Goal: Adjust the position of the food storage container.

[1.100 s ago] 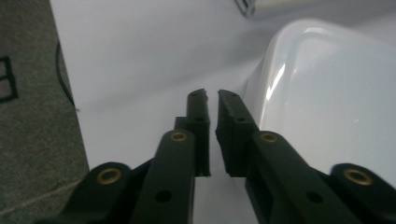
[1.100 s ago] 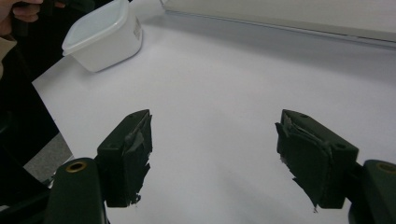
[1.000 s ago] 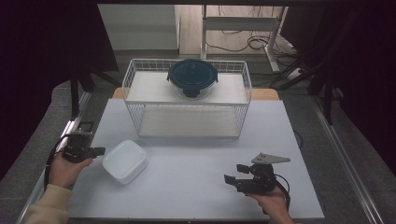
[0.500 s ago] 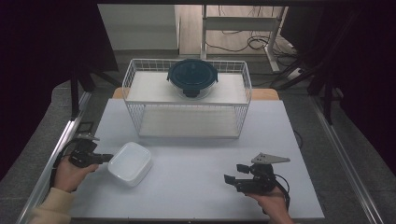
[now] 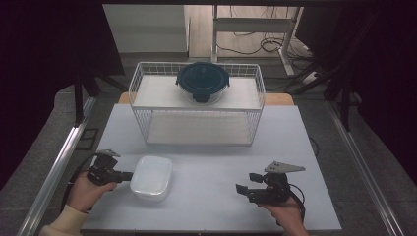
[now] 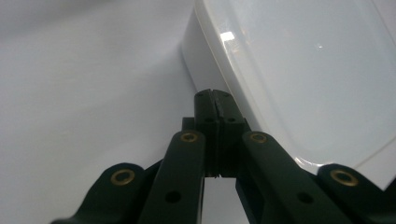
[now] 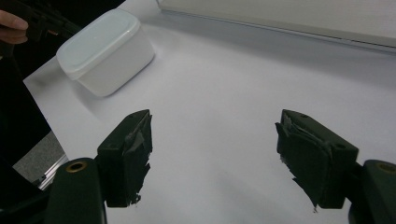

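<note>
Compared with half a second ago: white container (image 5: 152, 177) shifted a little further toward the middle of the tabletop (image 5: 206, 147), left hand-held gripper (image 5: 127, 175) moved along with it; right hand-held gripper (image 5: 244, 189) unchanged in place, near the front edge

Left hand-held gripper: clenched, both black jaws pressed flat together with no gap in the left gripper view, tips touching the side wall of the container (image 6: 299, 70) just under its rim; nothing caught between the jaws, only pushing against the wall

Right hand-held gripper (image 7: 212, 158): released, jaws spread wide apart, worn and torn black padding on the inner faces; container (image 7: 106, 51) far ahead of it and to its left, well apart

Container: smooth, glossy white plastic, rectangular with rounded corners, flat lid of slightly translucent look with a raised lip around, standing upright on the tabletop directly in front of the left jaws

Tabletop: matte, pale grey-white, plain surface

Beyond the container, away from both hand-held grippers: white wire basket (image 5: 142, 105) of thin metal grid, open at the top, with a round dark blue lidded bowl (image 5: 202, 81) sitting on its upper level; bowl lid dark and slightly shiny, with clips at the sides
</note>
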### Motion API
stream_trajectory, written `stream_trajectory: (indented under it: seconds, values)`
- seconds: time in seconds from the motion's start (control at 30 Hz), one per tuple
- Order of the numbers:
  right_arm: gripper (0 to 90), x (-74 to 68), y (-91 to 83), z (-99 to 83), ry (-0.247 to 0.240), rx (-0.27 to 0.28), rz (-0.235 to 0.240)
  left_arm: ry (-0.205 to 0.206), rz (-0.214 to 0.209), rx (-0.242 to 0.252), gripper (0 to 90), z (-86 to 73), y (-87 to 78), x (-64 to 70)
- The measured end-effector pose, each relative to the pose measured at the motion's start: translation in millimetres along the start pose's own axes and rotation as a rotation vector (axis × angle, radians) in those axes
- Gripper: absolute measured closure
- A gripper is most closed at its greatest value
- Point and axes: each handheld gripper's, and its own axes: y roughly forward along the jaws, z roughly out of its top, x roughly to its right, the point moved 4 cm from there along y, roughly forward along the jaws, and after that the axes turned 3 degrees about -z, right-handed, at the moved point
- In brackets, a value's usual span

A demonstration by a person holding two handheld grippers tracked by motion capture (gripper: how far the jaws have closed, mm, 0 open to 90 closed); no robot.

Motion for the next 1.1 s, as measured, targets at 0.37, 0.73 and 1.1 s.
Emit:
stream_trajectory:
  seconds: [0.37, 0.73, 1.1]
  values:
    - [26.3, -0.4, 1.4, -1.1, -0.003, -0.012, -0.002, -0.006, -0.109, 0.029, 89.5, 8.1, 23.2, 27.1]
    - [26.3, 0.3, 2.3, -1.8, -0.002, -0.017, -0.001, -0.059, -0.276, 0.044, 89.6, 13.2, 41.7, 41.1]
    - [26.3, 1.2, 3.8, -3.1, 0.002, -0.026, -0.001, -0.088, -0.414, 0.074, 89.5, 23.9, 54.3, 63.2]
